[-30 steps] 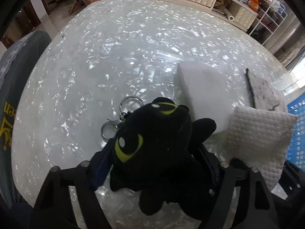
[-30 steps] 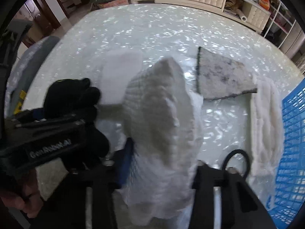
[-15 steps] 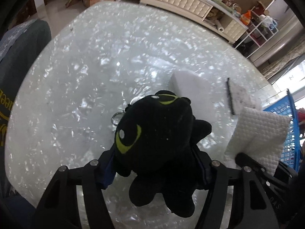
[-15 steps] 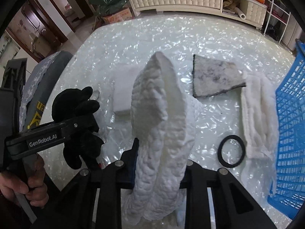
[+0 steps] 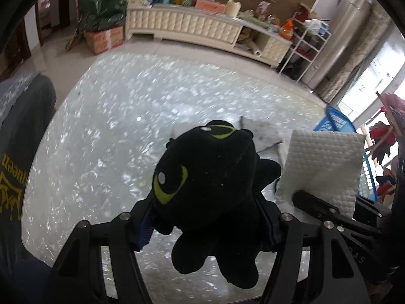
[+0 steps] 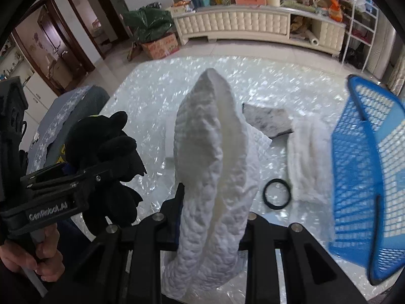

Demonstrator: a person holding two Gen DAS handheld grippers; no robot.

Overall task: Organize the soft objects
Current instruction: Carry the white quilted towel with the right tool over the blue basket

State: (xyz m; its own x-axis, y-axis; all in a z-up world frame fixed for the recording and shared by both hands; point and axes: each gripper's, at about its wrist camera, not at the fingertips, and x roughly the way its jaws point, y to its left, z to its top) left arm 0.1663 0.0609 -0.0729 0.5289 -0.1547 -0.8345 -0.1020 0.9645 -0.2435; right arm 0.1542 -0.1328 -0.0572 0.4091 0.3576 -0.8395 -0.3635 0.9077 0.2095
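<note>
Both loads have risen off the table: left gripper (image 5: 210,217) clamped on the black plush toy (image 5: 210,174), right gripper (image 6: 211,217) pinching the white quilted cloth (image 6: 215,167). Probably next into the blue basket (image 6: 359,172) at right.

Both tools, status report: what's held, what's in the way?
Left tool clamped on black plush. Right tool clamped on white quilted cloth. Blue basket at right, path open.
</note>
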